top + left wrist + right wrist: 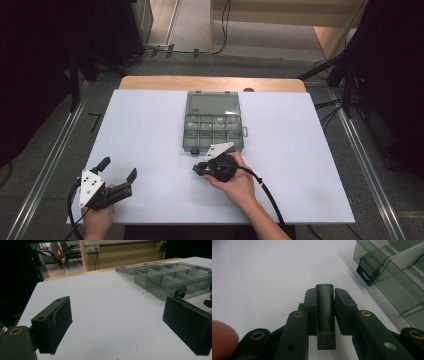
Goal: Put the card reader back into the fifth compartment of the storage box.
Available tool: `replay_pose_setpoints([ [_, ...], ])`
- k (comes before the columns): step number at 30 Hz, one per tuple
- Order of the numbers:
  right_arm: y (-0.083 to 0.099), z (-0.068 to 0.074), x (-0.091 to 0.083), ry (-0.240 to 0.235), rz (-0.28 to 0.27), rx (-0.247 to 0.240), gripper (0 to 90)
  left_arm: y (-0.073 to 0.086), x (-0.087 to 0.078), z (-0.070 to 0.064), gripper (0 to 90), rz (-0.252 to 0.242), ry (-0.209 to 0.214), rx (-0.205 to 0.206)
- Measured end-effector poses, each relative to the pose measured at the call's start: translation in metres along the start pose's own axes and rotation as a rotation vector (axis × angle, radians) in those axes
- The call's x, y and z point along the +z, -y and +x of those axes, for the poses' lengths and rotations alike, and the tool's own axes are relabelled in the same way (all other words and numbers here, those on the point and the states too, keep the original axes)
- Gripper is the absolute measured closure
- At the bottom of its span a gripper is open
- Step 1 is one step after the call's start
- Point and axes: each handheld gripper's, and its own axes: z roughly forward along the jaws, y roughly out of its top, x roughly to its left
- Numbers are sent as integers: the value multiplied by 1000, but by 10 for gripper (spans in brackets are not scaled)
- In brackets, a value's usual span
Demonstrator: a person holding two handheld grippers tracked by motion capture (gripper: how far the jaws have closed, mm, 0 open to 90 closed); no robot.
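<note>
Clamped between the right gripper's (325, 293) jaws is a small black block (325, 307), seen close in the right gripper view, just short of the clear box's black latch (368, 268). From above, that gripper (200, 167) sits at the near edge of the open box (213, 120) on the white table (150, 125). Well apart to the left, the left gripper (118, 170) hovers spread wide, holding nothing; its own view shows the box's empty compartments (172, 277) side-on.

A compartment box (213, 126) lies on the table (150, 125), toward its far middle. The right gripper (200, 169) sits just before it; the left gripper (117, 168) is well apart, near the front left corner.
</note>
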Motion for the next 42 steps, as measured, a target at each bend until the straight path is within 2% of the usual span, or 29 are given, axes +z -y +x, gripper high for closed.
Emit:
replay_pose_setpoints([
  [5, -3, -3, -6, -1, -10, 14, 707, 0, 0, 0, 89, 0, 0, -1],
  [12, -11, -7, -12, -1, -25, 7, 707, 0, 0, 0, 89, 0, -1, -1],
  [42, -40, -22, -24, 12, -68, 10, 707, 0, 0, 0, 89, 0, -2, -3],
])
